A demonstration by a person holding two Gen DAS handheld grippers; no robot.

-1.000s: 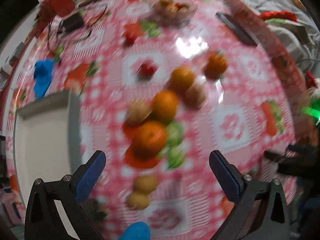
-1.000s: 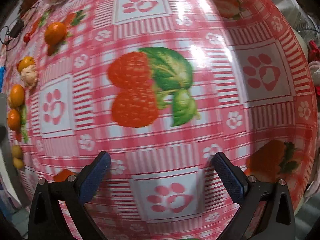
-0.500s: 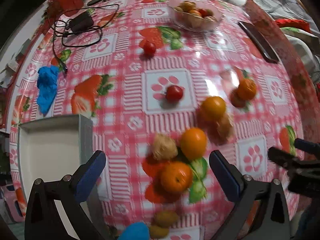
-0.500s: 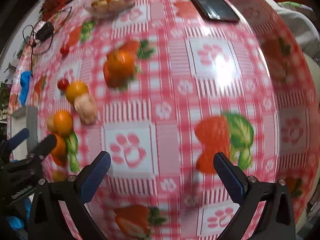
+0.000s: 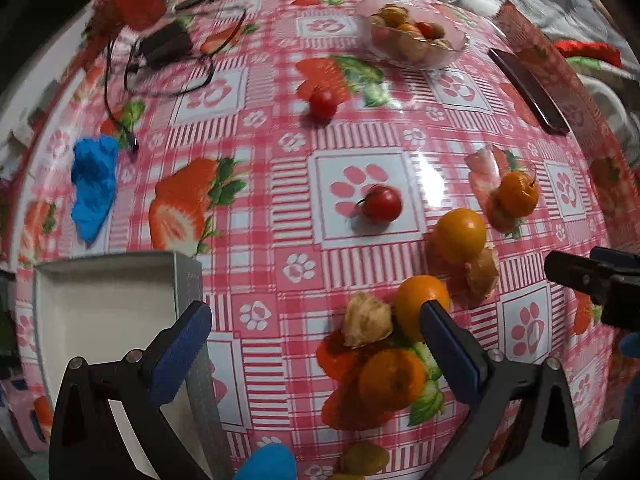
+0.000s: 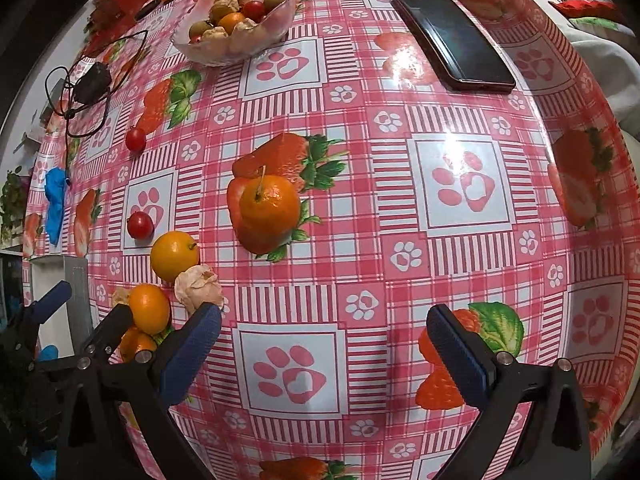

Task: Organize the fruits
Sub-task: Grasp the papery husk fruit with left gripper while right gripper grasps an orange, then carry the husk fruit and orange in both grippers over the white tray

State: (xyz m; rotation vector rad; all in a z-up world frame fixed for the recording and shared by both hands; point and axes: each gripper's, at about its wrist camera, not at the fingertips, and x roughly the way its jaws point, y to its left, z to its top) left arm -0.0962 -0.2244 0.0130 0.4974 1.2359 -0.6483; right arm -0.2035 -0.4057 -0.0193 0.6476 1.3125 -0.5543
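Loose fruit lies on a pink checked tablecloth. Several oranges, among them a stemmed one point(image 6: 270, 204) point(image 5: 516, 194) and a round one point(image 5: 460, 234) point(image 6: 174, 254), lie with papery husk fruits point(image 5: 366, 320) point(image 6: 199, 286) and two red cherry tomatoes point(image 5: 382, 203) point(image 5: 323, 103). A glass bowl point(image 6: 280, 16) point(image 5: 452, 54) at the far side holds mixed fruit. My left gripper point(image 5: 316, 340) is open and empty above the near fruit cluster. My right gripper point(image 6: 324, 340) is open and empty over bare cloth, right of the fruit.
An empty white box point(image 5: 52, 320) stands at the near left. A black phone point(image 6: 452, 40) lies at the far right. A charger with cable point(image 5: 164, 46) and a blue glove point(image 5: 94, 188) lie at the left. The table edge drops off to the right.
Both grippers have pulled back and tilted up: more of the table's far side shows, the fruit cluster has slid toward the lower right in the left view. Both stay open.
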